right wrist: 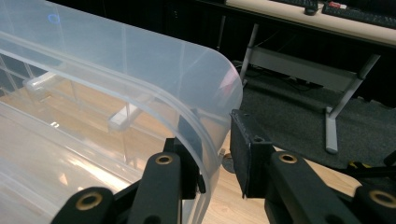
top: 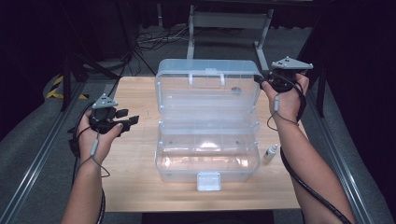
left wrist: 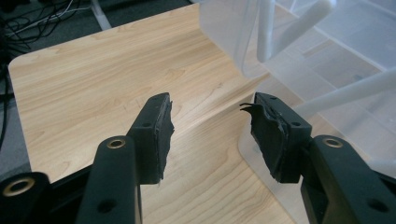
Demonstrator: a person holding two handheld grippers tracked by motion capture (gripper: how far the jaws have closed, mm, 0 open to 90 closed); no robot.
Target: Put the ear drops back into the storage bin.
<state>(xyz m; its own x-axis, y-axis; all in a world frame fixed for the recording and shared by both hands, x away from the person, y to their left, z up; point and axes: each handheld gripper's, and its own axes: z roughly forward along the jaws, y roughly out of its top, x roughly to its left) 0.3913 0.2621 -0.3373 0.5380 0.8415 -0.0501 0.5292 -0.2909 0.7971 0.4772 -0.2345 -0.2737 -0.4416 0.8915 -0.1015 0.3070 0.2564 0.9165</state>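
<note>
Clear plastic storage box (top: 208, 158): a translucent hinged case standing open at the middle of the light wooden table (top: 135, 186), base toward the person, white latch tab (top: 208, 181) at its front edge.
Left gripper (top: 125, 117): held above the bare wood just left of the box; in the left gripper view its jaws stand apart with nothing between the pads (left wrist: 161, 135), the box's near corner just beside the right one.
Clear lid (top: 208, 86): raised upright behind the base, its two white arms showing through.
Right gripper (top: 259, 79): at the lid's upper right corner; the right gripper view has the jaws straddling the curved rim (right wrist: 205, 135), slightly parted.
Small white bottle (top: 270, 153): lying on the table just right of the base.
</note>
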